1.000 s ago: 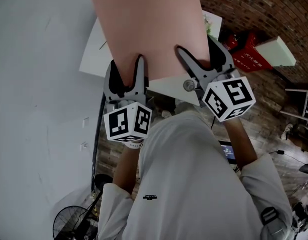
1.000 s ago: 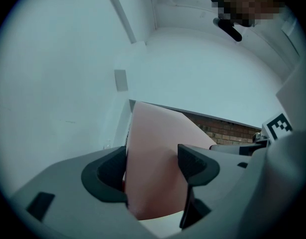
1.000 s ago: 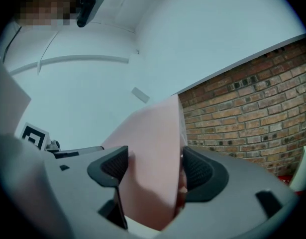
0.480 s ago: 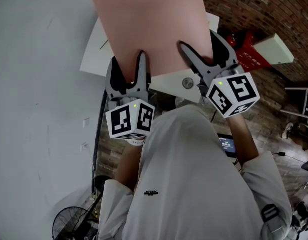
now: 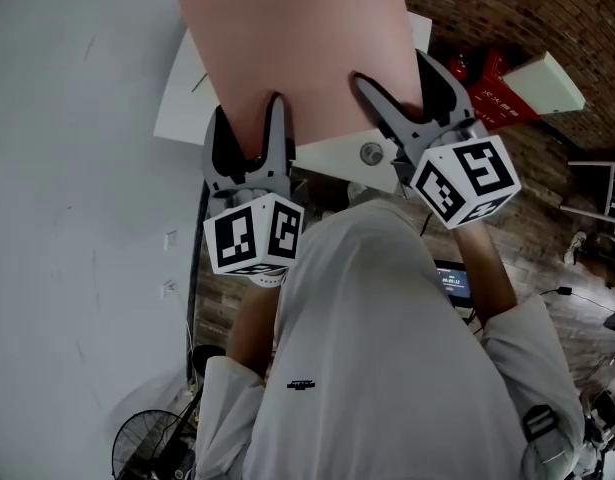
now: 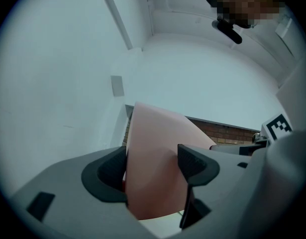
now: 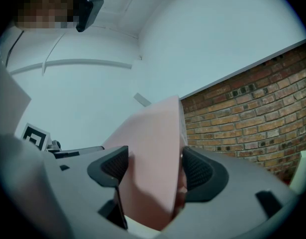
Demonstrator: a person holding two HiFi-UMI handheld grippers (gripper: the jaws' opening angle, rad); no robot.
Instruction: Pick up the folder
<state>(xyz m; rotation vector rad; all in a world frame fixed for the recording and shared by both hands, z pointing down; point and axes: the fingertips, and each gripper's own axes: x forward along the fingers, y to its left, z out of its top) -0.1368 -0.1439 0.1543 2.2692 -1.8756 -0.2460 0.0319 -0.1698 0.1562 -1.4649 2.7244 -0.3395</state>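
The left gripper (image 5: pixel 249 133) and right gripper (image 5: pixel 397 88) each have fingers clenched on the near edge of the pink folder (image 5: pixel 297 58), held above the white tabletop (image 5: pixel 182 108), its long axis running toward 12 o'clock, equally near both.

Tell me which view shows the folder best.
Head view: the folder shows widest, held by the left gripper and right gripper. Each gripper view shows only a curved part between its jaws.

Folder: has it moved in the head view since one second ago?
No. The folder overlaps the white table as before; the whole view merely drifts a little.
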